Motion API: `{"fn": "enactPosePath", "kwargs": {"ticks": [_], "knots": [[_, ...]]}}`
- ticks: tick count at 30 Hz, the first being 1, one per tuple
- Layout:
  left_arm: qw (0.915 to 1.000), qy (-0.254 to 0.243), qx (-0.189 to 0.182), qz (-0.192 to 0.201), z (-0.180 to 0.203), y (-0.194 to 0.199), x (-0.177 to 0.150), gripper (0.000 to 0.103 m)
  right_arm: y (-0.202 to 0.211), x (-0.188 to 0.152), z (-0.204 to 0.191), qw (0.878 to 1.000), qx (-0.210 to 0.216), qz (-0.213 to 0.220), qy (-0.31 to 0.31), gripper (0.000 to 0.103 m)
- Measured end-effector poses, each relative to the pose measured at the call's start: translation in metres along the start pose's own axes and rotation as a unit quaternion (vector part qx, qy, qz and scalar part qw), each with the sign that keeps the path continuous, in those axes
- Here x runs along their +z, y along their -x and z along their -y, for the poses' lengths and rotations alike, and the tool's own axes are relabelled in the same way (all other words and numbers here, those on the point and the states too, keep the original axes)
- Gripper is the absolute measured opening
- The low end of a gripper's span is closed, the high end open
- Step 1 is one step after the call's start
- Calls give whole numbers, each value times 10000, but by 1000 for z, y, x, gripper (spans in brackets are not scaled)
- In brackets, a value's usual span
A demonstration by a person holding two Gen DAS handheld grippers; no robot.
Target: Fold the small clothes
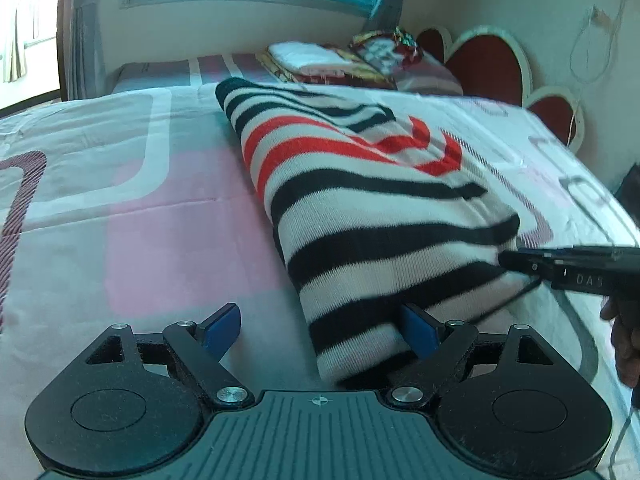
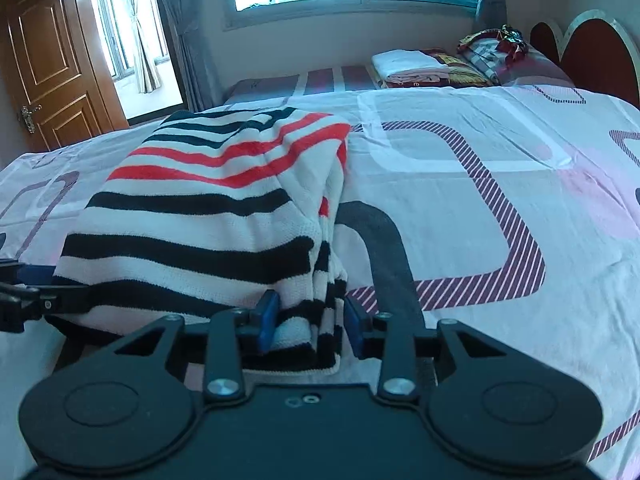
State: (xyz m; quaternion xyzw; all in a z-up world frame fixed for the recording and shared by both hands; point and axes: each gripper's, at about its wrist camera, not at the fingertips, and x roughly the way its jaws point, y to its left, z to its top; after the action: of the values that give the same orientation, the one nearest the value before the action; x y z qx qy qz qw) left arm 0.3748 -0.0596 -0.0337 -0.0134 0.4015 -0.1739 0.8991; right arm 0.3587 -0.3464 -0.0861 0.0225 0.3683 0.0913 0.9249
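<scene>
A knit garment with black, white and red stripes (image 1: 360,208) lies folded on the bed. My left gripper (image 1: 320,330) is open, its jaws wide around the garment's near left corner. In the right wrist view the same garment (image 2: 200,216) lies ahead, and my right gripper (image 2: 312,320) stands with its jaws partly open around the garment's near right edge, with a gap showing between the pads and the cloth. The right gripper also shows in the left wrist view (image 1: 516,258) at the garment's right edge.
The bed sheet (image 2: 460,184) is white and pink with striped loops. A stack of folded clothes (image 2: 416,66) and a colourful bundle (image 2: 496,46) lie at the far end near the red headboard (image 1: 492,68). A wooden door (image 2: 44,68) stands at the left.
</scene>
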Motion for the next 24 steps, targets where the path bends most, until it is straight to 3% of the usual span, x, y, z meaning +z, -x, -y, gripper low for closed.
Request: {"fn": "enactPosePath", "kwargs": {"ticks": [2, 3, 6, 8, 11, 13, 15, 16, 19, 20, 22, 24], "knots": [[9999, -126, 52, 84, 0, 15, 4, 86, 6, -1, 1, 10000, 34, -76, -21, 39], [9997, -142, 109, 194, -3, 22, 7, 86, 10, 1, 1, 9999, -7, -117, 22, 46], [9987, 26, -17, 506, -20, 31, 27, 86, 33, 14, 7, 9995, 56, 305, -17, 48], [9982, 257, -201, 504, -34, 22, 44, 86, 35, 28, 15, 9985, 233, 432, -233, 49], [9965, 632, -477, 276, -49, -1, 60, 86, 16, 50, 35, 9930, 634, 200, -978, 55], [9954, 699, -615, 224, -51, -13, 65, 86, 5, 62, 38, 9914, 675, 238, -1095, 51], [9958, 738, -522, 121, -51, -30, 67, 86, -5, 74, 26, 9951, 616, 285, -714, 43], [9951, 804, -559, 100, -52, -37, 68, 86, -13, 78, 20, 9965, 587, 265, -533, 43], [9935, 956, -616, -41, -55, -55, 67, 87, -43, 83, 12, 9982, 499, -134, -314, 34], [9949, 861, -512, -63, -53, -58, 68, 91, -53, 81, 14, 9984, 401, -323, -230, 34], [9973, 643, -345, -54, -46, -56, 74, 93, -60, 81, 23, 9974, 423, -341, -481, 45], [9976, 560, -410, 41, -46, -48, 77, 93, -47, 85, 30, 9962, 446, -185, -732, 41]]}}
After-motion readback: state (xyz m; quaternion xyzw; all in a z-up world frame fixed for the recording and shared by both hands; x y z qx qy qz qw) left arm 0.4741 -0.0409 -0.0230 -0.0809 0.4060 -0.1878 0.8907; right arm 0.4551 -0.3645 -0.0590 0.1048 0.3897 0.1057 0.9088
